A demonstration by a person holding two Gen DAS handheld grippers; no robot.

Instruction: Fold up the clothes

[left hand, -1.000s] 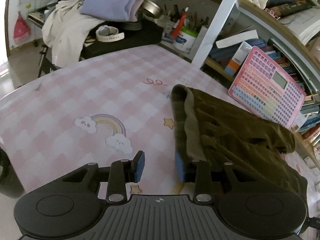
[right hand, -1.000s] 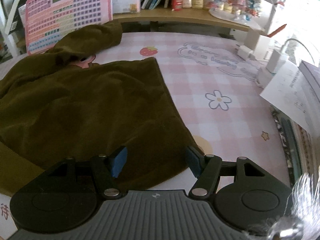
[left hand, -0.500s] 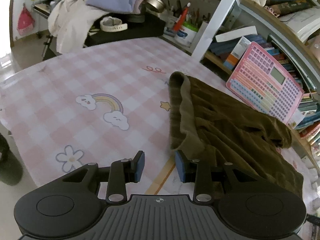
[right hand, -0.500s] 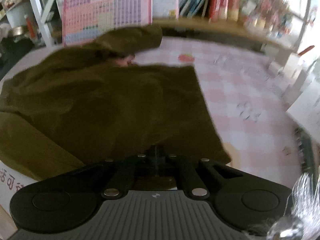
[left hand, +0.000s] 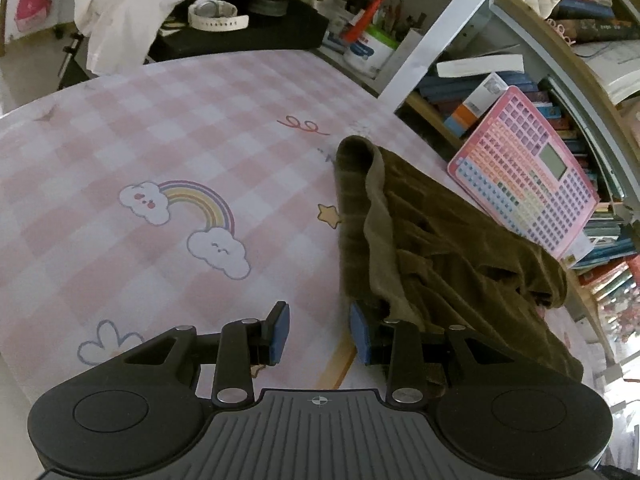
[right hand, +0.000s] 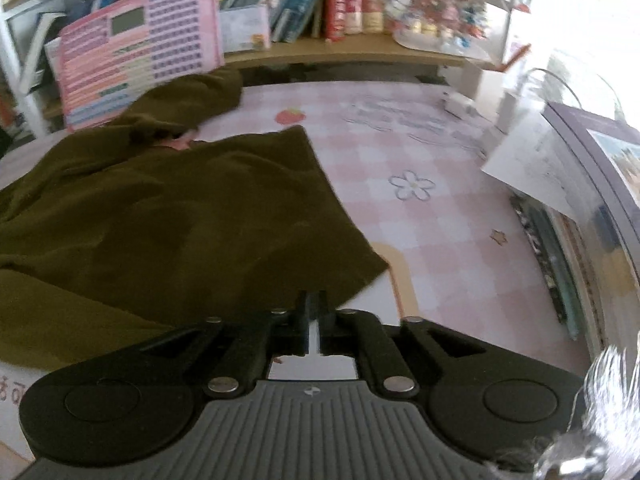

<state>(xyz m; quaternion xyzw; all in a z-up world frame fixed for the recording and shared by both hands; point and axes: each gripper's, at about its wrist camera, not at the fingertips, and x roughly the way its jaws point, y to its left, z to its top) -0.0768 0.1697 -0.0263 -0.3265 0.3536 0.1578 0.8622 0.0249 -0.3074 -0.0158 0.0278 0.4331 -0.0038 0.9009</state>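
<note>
Pink checked surface (left hand: 168, 128) carries an olive-brown garment (left hand: 460, 264) lying rumpled near a pink keyboard toy (left hand: 528, 176). Left claw (left hand: 318, 334) gapes wide at the cloth's ribbed edge. Right claw (right hand: 314, 312) is pinched together at the garment's near corner; whether it grips cloth is unclear.

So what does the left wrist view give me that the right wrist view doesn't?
Left wrist only: the open left gripper at the garment's ribbed hem, the rainbow print, a pen cup and piled laundry.

Right wrist only: the right gripper, jaws closed at the garment's near corner, the strawberry print and loose papers.

Both: the olive garment on the pink checked table cover, and the pink keyboard toy.
</note>
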